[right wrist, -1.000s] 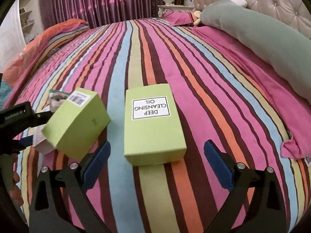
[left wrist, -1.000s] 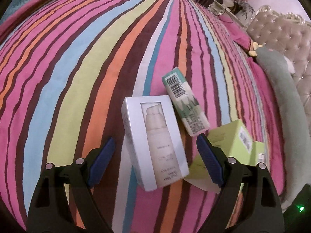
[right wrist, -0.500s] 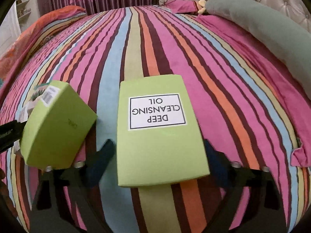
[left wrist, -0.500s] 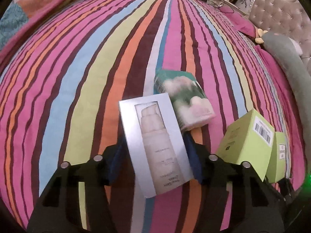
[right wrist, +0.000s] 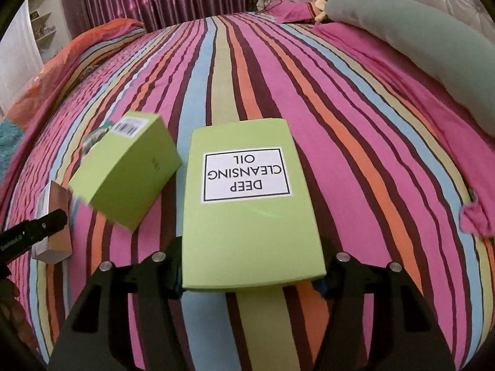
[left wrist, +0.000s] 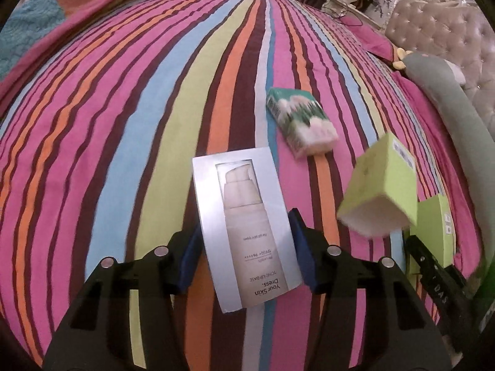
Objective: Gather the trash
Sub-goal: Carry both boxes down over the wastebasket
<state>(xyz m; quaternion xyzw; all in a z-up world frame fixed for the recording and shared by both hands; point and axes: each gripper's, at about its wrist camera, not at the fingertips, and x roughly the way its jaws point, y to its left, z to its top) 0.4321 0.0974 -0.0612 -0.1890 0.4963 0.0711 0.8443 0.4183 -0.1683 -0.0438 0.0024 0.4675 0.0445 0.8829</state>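
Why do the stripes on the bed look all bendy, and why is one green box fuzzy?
In both wrist views the fisheye lens bows the striped bedspread into a dome with dark corners. In the left wrist view the small green box is smeared by motion blur, while the white box stays readable. In the right wrist view the big green box is sharp, its label upside down.
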